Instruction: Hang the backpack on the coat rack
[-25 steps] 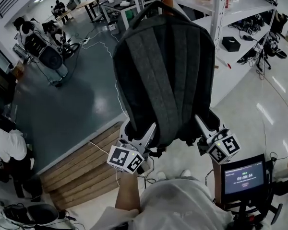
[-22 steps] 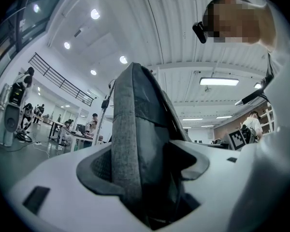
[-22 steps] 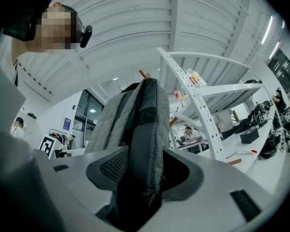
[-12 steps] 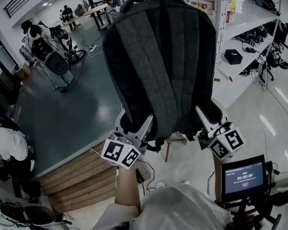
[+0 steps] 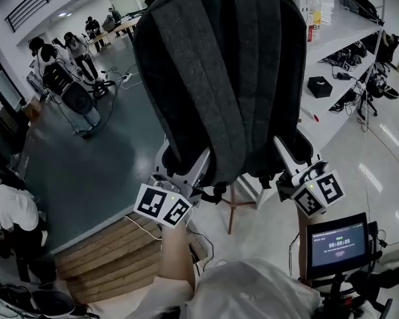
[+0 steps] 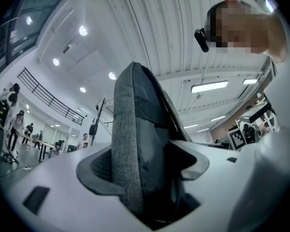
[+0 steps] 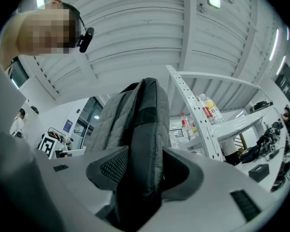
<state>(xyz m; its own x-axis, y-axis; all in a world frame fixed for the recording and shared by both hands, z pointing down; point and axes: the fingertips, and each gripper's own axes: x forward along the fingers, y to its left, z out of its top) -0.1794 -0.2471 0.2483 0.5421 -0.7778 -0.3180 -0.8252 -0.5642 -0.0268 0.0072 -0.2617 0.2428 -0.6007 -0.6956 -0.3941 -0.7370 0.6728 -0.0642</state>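
Aloft, well clear of the floor, dark grey backpack gripped by its two lower corners: left gripper clamped shut on the fabric at the lower left corner, right gripper likewise closed tight on the lower right corner, white shelving just beside the bag's right edge.

Both arms are held up: the left gripper, lower centre-left, is clamped on the bottom edge of the backpack, and the right gripper, lower right, is clamped there too.
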